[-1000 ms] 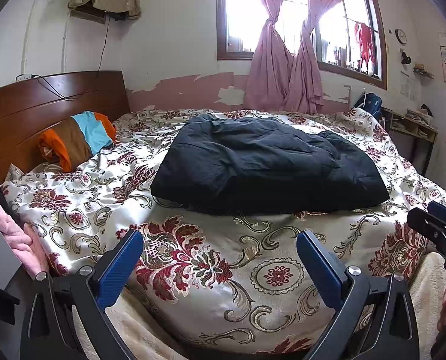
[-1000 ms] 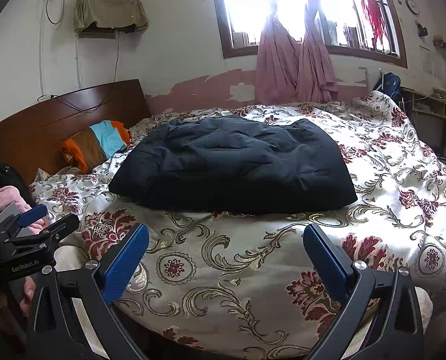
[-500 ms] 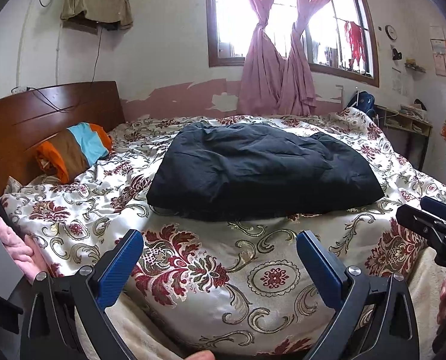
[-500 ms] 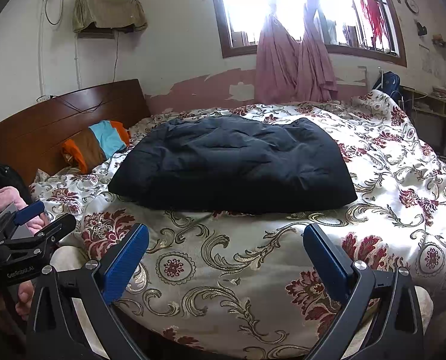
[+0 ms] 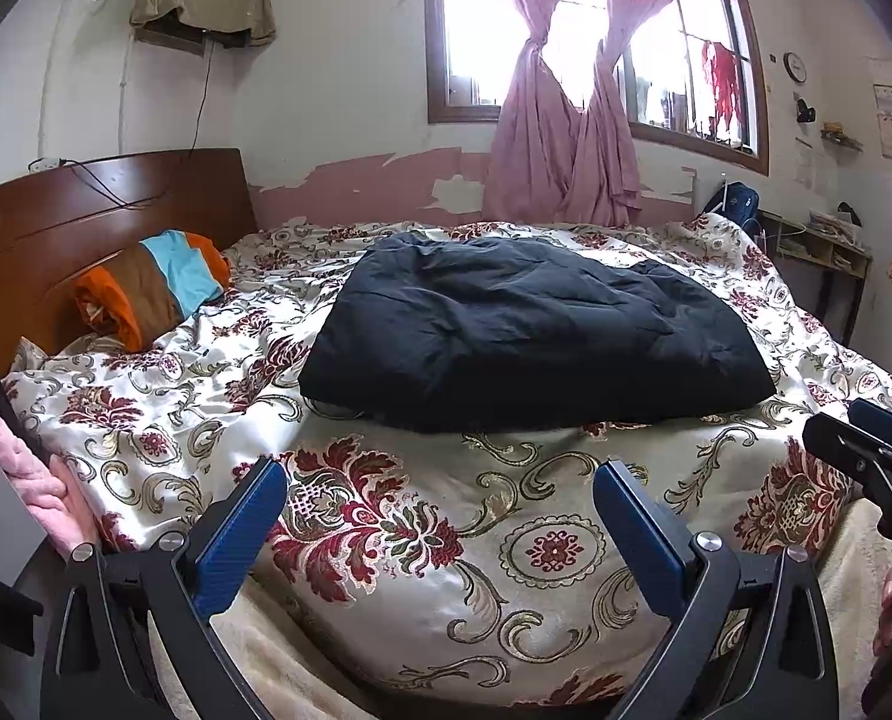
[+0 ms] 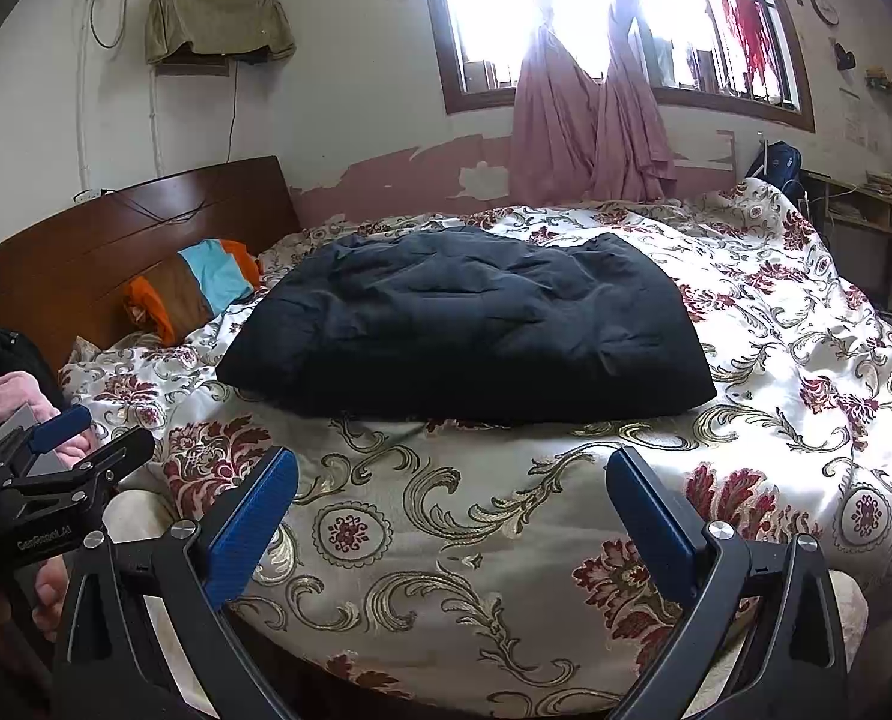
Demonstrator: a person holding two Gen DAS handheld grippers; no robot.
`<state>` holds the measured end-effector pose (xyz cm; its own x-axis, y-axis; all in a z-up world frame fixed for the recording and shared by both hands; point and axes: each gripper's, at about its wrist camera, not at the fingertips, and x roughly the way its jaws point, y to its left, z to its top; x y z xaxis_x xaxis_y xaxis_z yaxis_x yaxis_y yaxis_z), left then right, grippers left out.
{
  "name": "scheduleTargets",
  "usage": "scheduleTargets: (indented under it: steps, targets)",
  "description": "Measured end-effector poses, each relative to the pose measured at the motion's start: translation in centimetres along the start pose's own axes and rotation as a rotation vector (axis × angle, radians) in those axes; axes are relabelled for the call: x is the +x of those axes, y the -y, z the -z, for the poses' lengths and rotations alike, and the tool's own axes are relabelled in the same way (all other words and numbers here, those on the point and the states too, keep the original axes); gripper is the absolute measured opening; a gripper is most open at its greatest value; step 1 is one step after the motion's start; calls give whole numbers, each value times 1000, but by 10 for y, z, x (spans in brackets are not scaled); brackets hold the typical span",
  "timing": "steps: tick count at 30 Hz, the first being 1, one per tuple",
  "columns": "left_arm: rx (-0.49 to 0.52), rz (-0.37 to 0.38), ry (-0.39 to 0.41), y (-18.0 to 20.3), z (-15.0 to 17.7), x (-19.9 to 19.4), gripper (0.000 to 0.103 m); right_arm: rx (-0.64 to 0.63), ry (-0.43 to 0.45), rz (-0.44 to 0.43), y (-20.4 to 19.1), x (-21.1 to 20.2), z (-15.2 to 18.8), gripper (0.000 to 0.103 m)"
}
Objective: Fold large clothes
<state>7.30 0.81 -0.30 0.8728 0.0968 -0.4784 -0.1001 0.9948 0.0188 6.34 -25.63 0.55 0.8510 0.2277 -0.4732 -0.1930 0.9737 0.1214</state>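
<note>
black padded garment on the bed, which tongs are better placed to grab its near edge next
Right, marginally. The right tongs sit open nearly centred on the black padded garment; the left tongs, also open, face its left half. Neither touches it yet.

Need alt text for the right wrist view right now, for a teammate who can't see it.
A dark padded garment lies spread on a floral bedspread, untouched. The right gripper is open and empty short of it; the left gripper shows at the left edge.
</note>
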Motion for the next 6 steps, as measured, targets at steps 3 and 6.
scheduleTargets:
  steps: [3, 6]
  targets:
    - [2, -5, 2, -1, 0, 0, 103, 4, -2, 1, 1, 1, 1, 101]
    - [6, -8, -1, 0, 1, 1, 103, 5, -4, 1, 1, 2, 1, 101]
